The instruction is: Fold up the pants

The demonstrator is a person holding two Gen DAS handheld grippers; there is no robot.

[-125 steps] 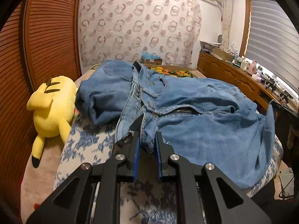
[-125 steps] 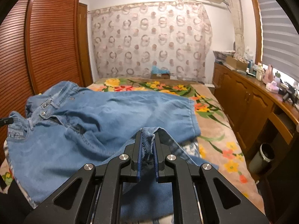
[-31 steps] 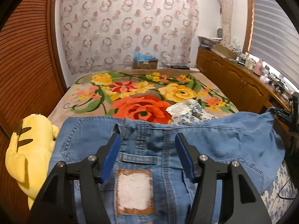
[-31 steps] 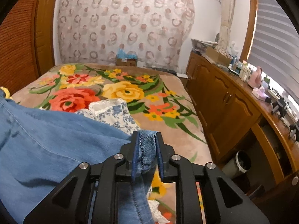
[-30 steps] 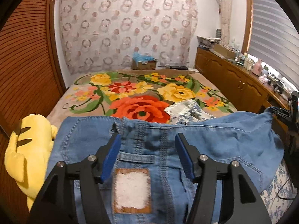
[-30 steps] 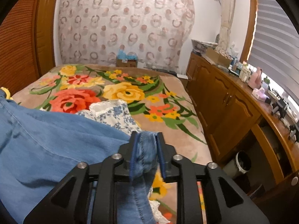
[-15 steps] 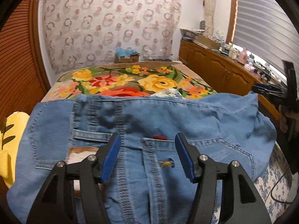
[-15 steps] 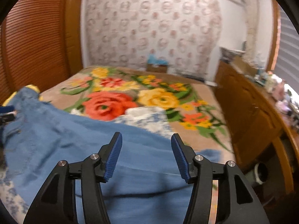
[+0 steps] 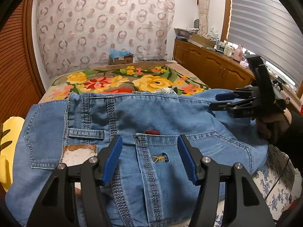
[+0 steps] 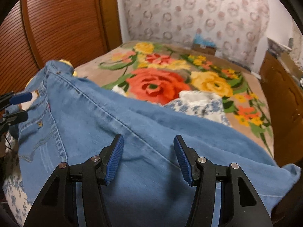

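- Your left gripper point(image 9: 149, 155) stands about half open over the seat of the blue denim jeans point(image 9: 151, 117). Its blue pads point(image 9: 111, 160) straddle the back pocket point(image 9: 157, 170) without pressing on it; nothing is held.
- Your right gripper point(image 10: 148, 158) has just been opening. Its jaws stand about half open above the leg of the jeans point(image 10: 132, 128), with no cloth between the pads.
- The jeans lie back side up across the near end of the bed, on the blue-flowered sheet point(image 9: 272, 177). The waistband point(image 9: 144, 96) runs along the far edge, just short of the floral blanket point(image 9: 151, 81). The legs trail off to the right.
- Expect the denim to be soft but fairly heavy. It should drape and sag under its own weight, yet is not slippery or fragile.
- Take hold at doubled, stitched edges: the waistband, a side seam or a hem. A pinch in the open panel would likely lift only the top layer.
- Keep clear of the yellow plush toy point(image 9: 7, 147) at the left edge.
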